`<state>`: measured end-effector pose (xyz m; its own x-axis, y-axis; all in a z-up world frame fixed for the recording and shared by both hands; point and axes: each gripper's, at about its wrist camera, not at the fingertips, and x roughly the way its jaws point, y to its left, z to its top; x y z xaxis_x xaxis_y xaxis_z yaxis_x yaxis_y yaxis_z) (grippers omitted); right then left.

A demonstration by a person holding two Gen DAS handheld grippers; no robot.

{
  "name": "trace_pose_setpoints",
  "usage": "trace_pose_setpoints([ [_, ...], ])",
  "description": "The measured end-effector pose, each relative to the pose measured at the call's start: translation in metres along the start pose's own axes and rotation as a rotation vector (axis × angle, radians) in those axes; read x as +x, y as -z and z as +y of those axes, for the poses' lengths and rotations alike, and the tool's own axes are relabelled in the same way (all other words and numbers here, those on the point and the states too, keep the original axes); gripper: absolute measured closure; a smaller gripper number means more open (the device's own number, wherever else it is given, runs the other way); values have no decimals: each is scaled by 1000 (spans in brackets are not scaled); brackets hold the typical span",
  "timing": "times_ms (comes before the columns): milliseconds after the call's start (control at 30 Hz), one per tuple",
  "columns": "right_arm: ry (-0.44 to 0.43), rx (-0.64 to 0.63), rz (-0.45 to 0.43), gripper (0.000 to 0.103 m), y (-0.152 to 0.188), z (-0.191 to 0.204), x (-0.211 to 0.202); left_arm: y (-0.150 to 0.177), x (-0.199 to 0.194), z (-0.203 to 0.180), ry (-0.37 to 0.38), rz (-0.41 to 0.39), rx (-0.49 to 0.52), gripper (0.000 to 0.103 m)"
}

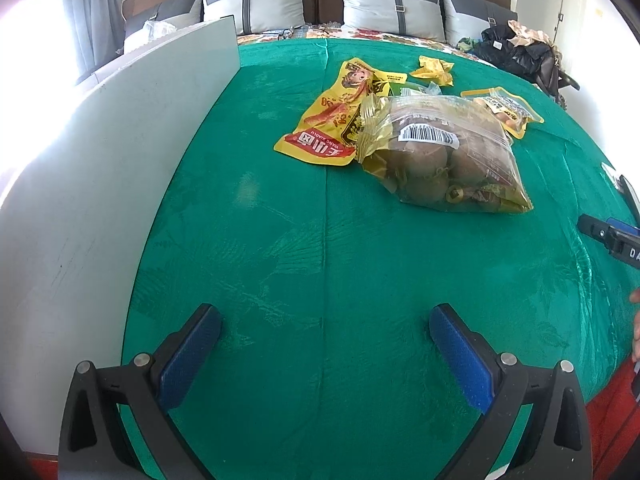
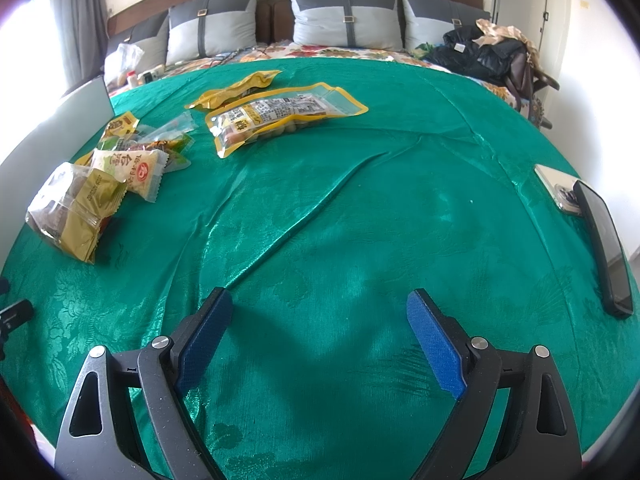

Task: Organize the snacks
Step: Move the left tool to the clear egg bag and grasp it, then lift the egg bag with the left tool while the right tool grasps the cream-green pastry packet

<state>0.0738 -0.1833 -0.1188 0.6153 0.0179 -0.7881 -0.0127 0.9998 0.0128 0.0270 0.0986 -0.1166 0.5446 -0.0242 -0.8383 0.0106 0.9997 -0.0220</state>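
both the left gripper (image 1: 325,322) and the right gripper (image 2: 319,310) gape wide and empty over the green cloth (image 1: 280,240). the clear bag of brown balls (image 1: 444,152) lies ahead and right of the left gripper, overlapping a yellow packet (image 1: 332,120).

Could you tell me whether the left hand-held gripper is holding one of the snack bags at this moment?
No, the left hand-held gripper is open over bare green cloth, with the clear snack bag lying farther ahead.

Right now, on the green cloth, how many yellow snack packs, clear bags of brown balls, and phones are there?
Yellow snack packs: 3
Clear bag of brown balls: 1
Phones: 2
Total: 6
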Motion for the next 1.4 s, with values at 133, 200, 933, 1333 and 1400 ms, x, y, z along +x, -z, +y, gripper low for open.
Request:
trace_pose_setpoints([
  [133, -104, -39, 19, 12, -25, 41, 3, 2, -2, 3, 6, 62, -4, 0],
  [200, -108, -100, 32, 12, -37, 67, 11, 5, -6, 6, 23, 84, -9, 0],
  [933, -247, -273, -127, 14, 17, 71, -30, -62, 0, 24, 230, 66, -262, 1],
  [1333, -208, -254, -91, 11, 26, 61, -11, -69, 34, 13, 48, 127, -64, 39],
  [1400, -203, -251, -93, 10, 25, 62, -10, -59, 27, 16, 77, 134, -26, 39],
])
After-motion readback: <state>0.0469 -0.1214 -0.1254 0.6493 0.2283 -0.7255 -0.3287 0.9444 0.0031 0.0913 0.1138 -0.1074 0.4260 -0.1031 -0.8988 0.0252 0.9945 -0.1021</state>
